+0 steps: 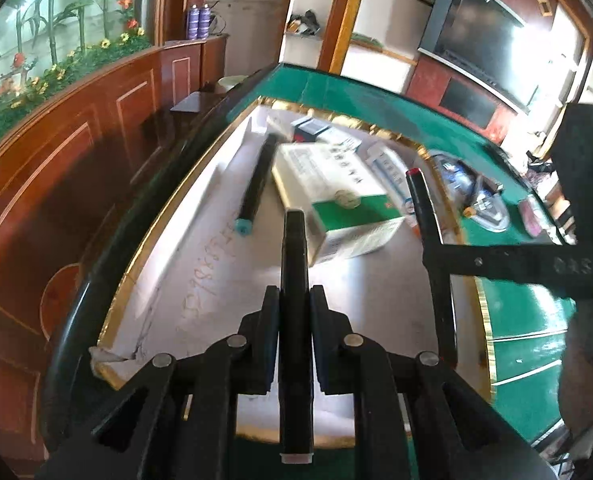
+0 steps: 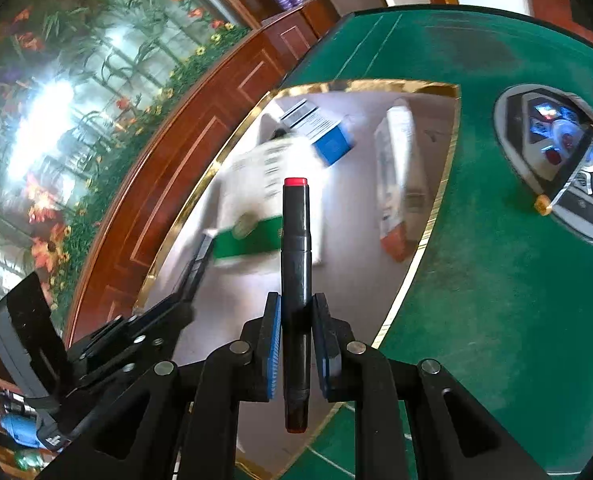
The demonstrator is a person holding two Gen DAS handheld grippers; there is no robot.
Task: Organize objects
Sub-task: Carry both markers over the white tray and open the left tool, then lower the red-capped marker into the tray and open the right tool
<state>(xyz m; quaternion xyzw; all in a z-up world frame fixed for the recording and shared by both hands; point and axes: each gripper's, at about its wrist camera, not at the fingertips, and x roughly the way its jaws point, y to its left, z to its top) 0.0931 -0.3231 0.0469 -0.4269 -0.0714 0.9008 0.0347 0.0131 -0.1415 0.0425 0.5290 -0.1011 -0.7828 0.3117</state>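
Tray (image 1: 168, 280): on table (image 1: 528, 312), frame centre.
Boxes (image 1: 336, 200): in tray, upper centre.
Loose marker (image 1: 256, 184): left of boxes.

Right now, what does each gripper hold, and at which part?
Left gripper: black marker, around mid-barrel. Right gripper: red-capped black marker, also mid-barrel.

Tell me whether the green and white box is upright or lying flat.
Lying flat: the green and white box rests broad face up on the gold-rimmed white tray.

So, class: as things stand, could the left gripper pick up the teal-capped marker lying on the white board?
Probably not yet. The path to the teal-capped marker looks clear, but the left gripper is already shut on a black marker, so its fingers must release that first.
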